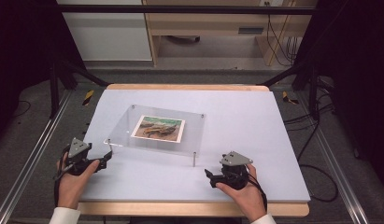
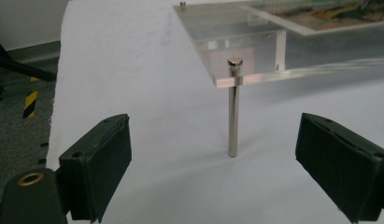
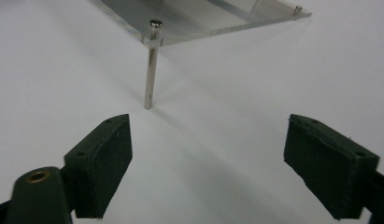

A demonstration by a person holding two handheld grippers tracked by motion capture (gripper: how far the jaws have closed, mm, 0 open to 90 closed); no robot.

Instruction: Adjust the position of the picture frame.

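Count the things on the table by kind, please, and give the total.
Clear plate on legs: 1
Metal legs under it: 4
Picture on the plate: 1
Hand-held tools: 2, left tool and right tool, both open
Total: 8

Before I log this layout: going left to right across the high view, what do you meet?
Left gripper → clear stand's near-left leg → picture → near-right leg → right gripper.
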